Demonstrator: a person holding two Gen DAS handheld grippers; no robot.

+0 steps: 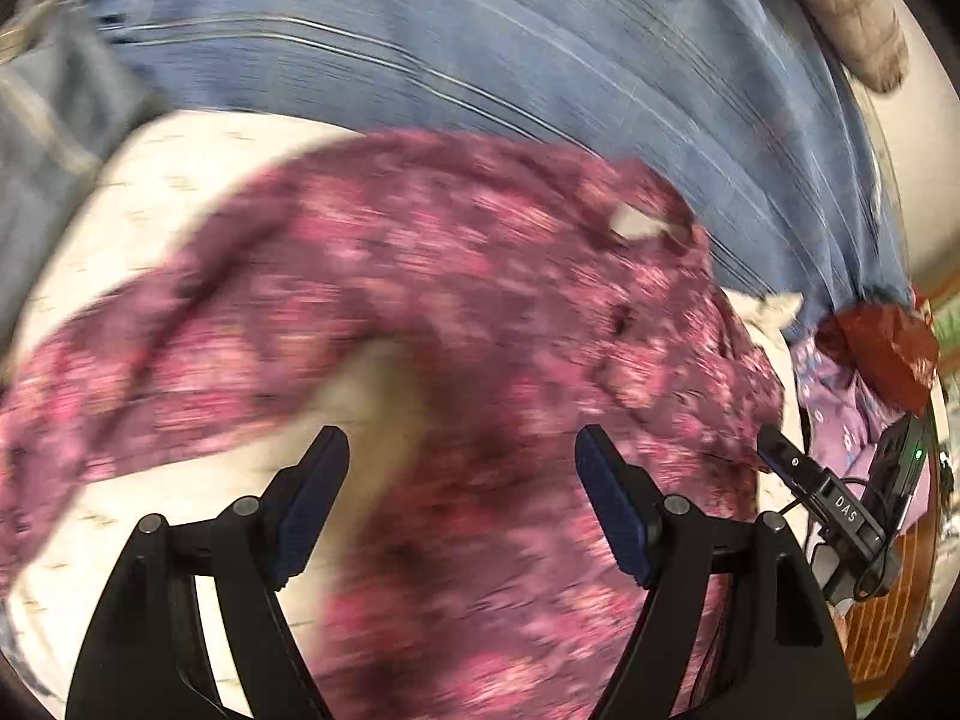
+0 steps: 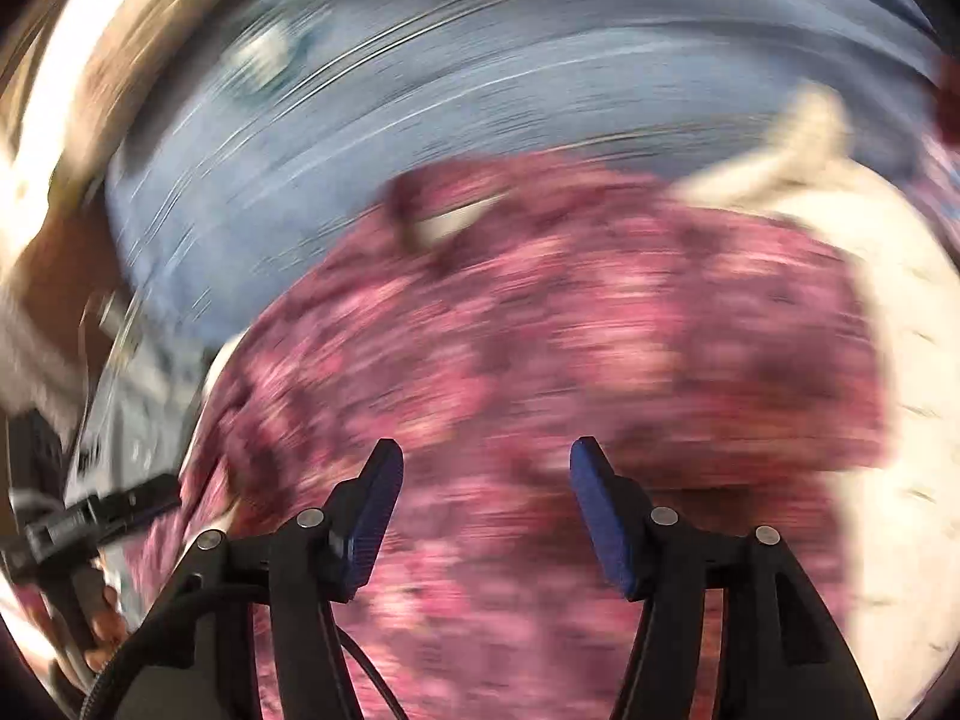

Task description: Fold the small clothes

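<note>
1. The soft, light magenta floral-print cloth garment (image 1: pixel 456 312) lies spread on the white pad (image 1: pixel 150 198).
2. Left gripper (image 1: pixel 462 498) and right gripper (image 2: pixel 486 510) gape empty above it.
3. It probably bunches easily; its edges suit pinching best.

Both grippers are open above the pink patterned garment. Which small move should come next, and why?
Probably lower the left gripper and close it on the pink garment: it lies crumpled on the white cloth, and the right gripper is also empty.
</note>
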